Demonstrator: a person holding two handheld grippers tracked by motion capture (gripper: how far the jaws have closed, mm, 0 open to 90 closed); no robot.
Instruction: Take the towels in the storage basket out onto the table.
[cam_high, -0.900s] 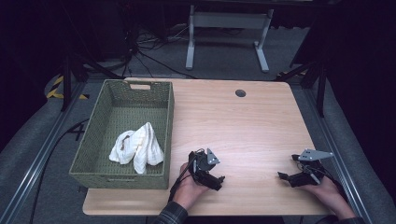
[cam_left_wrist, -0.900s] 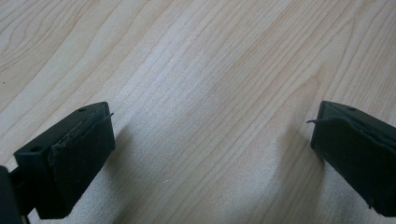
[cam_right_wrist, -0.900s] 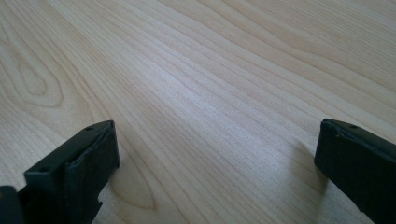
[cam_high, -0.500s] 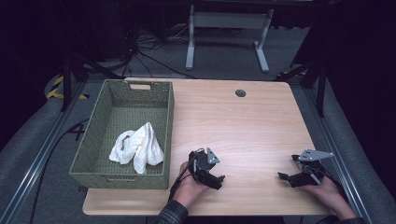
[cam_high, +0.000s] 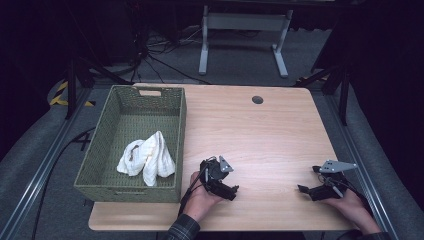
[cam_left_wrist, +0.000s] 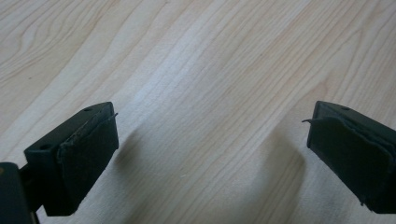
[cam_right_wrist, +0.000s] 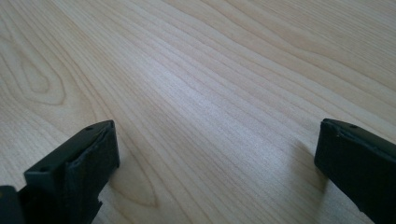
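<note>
**Figure: Both grippers at rest on the counter, towel in the basket**

Nothing has moved since the earlier frames: your two hands, the basket and the towel lie just where they did. Your left gripper (cam_high: 223, 183) rests low on the counter (cam_high: 260, 135) just beside the near right corner of the woven green basket (cam_high: 100, 155), apart from its wall. Its fingers (cam_left_wrist: 79, 154) stand wide, with only bare wood grain between them, so it holds nothing. Your right gripper (cam_high: 312, 190) lies near the counter's right edge, well apart from the left one, its fingers (cam_right_wrist: 74, 168) equally wide and empty.

The white towel (cam_high: 147, 159) lies crumpled inside the basket, towards its near right part, touching the floor of the basket and neither gripper. Judged from this layout, the basket serves to contain the cloth, and your hands rest at either side in a neutral, ready posture. The wide fingers suit a soft, bulky thing, which needs a broad opening before a pinch. The left gripper, being nearer, is the likelier one to reach over the basket wall.
</note>
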